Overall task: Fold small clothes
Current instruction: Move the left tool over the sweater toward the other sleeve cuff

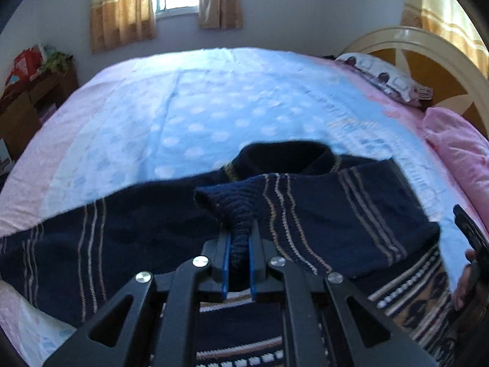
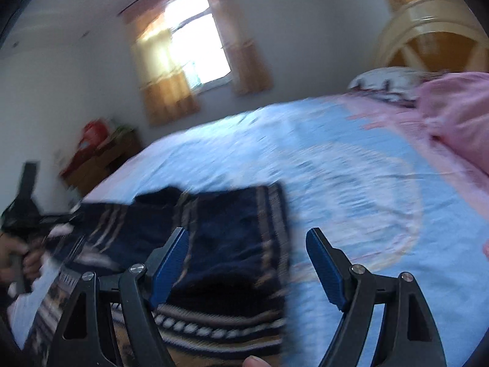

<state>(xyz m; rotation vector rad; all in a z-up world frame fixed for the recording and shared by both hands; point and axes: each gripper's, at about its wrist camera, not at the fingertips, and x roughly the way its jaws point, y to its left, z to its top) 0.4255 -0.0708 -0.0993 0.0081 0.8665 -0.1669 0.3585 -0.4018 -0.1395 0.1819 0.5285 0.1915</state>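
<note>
The bed [image 1: 214, 98], covered with a pale blue dotted sheet, was observed to carry the task garment. A navy striped sweater [image 1: 336, 208] was found spread across the near side of the bed, one sleeve laid over the body. The sleeve cuff [image 1: 232, 205] was noted clamped between the narrowly set blue pads of the left gripper [image 1: 239, 235]. The right gripper [image 2: 247, 244] was recorded with its jaws spread wide, holding nothing, above the sweater's right edge; contact could not be determined owing to blur.
</note>
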